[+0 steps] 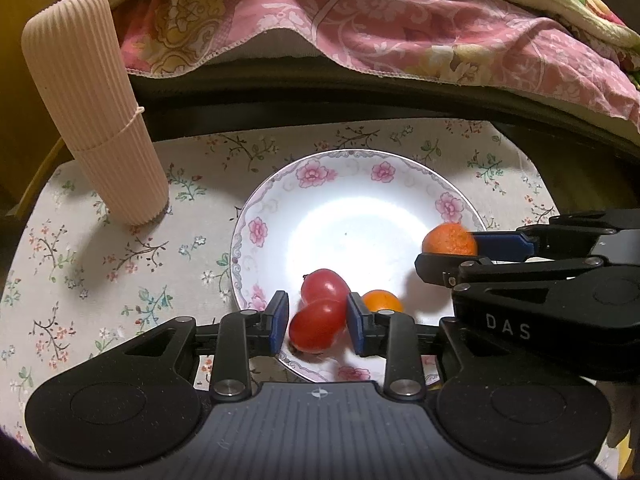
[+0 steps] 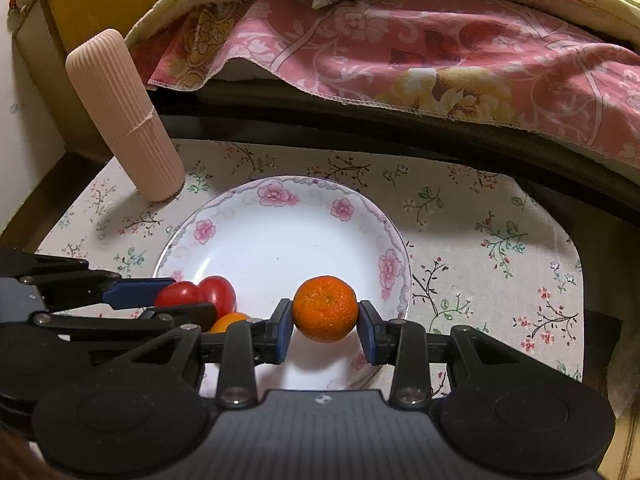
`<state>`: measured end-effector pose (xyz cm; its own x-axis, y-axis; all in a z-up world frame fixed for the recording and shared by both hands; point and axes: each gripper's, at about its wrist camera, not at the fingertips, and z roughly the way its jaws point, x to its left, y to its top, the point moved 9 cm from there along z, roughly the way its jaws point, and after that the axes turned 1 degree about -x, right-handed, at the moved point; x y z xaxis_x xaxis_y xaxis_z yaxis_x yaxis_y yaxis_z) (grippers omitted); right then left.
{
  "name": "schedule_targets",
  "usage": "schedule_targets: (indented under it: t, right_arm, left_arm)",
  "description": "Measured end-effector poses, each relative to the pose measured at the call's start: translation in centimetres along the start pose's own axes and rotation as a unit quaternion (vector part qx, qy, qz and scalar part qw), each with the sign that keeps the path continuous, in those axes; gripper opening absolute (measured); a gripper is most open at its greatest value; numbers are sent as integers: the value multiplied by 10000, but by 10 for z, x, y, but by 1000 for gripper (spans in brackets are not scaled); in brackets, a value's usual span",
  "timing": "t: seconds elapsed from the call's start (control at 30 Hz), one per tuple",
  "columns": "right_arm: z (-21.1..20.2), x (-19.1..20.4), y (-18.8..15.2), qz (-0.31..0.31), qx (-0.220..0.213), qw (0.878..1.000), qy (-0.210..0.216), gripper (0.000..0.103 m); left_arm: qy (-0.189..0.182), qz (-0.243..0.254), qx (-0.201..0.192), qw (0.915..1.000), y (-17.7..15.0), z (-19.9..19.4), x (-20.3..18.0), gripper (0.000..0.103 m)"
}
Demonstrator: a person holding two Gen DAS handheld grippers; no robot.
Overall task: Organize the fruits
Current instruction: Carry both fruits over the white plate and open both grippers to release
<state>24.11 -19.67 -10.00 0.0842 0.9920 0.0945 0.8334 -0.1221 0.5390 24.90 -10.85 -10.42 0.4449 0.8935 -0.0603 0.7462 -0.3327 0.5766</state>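
Observation:
A white plate with pink flowers [image 1: 312, 172] [image 2: 276, 194] sits on a floral cloth. At its near edge lie two red tomatoes, one behind the other [image 1: 324, 286] [image 2: 218, 294], and a small orange fruit [image 1: 382, 300] [image 2: 230, 320]. My left gripper [image 1: 317, 314] straddles the nearer tomato [image 1: 316, 326], which rests on the plate between the blue pads; they look just clear of it. My right gripper [image 2: 325, 314] [image 1: 448, 252] is shut on an orange mandarin [image 2: 325, 308] [image 1: 450, 239] and holds it just over the plate's right side.
A ribbed pale-pink cylinder [image 1: 92, 112] [image 2: 124, 120] stands on the cloth [image 1: 120, 280] to the plate's back left. Behind the table runs a dark bed edge [image 1: 360, 96] under a pink floral quilt [image 2: 400, 48]. A yellow cabinet [image 2: 112, 0] is at far left.

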Motion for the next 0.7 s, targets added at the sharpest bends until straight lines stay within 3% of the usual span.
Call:
schedule_targets:
  t: [0.2, 0.7]
  right_arm:
    - [-2, -2, 2, 48, -72, 10000, -22, 36]
    - [-15, -1, 5, -27, -215, 9997, -56, 38]
  left_arm:
    - [-24, -37, -68, 10000, 2, -3, 0, 47]
    - [27, 73, -228, 9997, 5, -15, -1, 52]
